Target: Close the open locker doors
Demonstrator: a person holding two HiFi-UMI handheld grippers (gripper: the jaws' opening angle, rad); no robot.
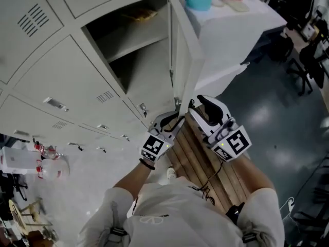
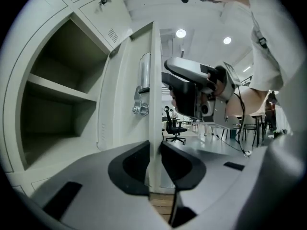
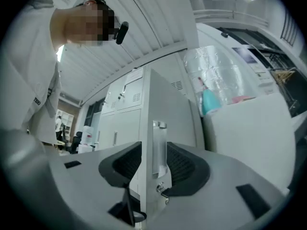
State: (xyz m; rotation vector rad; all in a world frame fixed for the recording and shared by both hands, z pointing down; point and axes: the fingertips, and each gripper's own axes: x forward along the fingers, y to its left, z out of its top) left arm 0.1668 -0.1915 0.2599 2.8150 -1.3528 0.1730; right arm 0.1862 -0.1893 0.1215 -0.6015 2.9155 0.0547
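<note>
Door (image 1: pixel 187 55) of the open locker (image 1: pixel 144 71) stands swung out edge-on to us, its free edge pinched in our left gripper (image 2: pixel 153 164). Our right gripper (image 3: pixel 154 166) has its jaws wide apart on either side of the latch handle (image 3: pixel 159 143), gripping nothing. If we swing the door home with the left pads wrapped round that edge, we judge they could jam against the frame, or the loose right jaws could snag the handle.

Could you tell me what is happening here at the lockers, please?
A person stands at one open locker door with a hand-held gripper in each hand. The left hand-held gripper pinches the door's free edge; the right hand-held gripper is open, with the door's handle between its jaws. The door is not yet closed.
</note>
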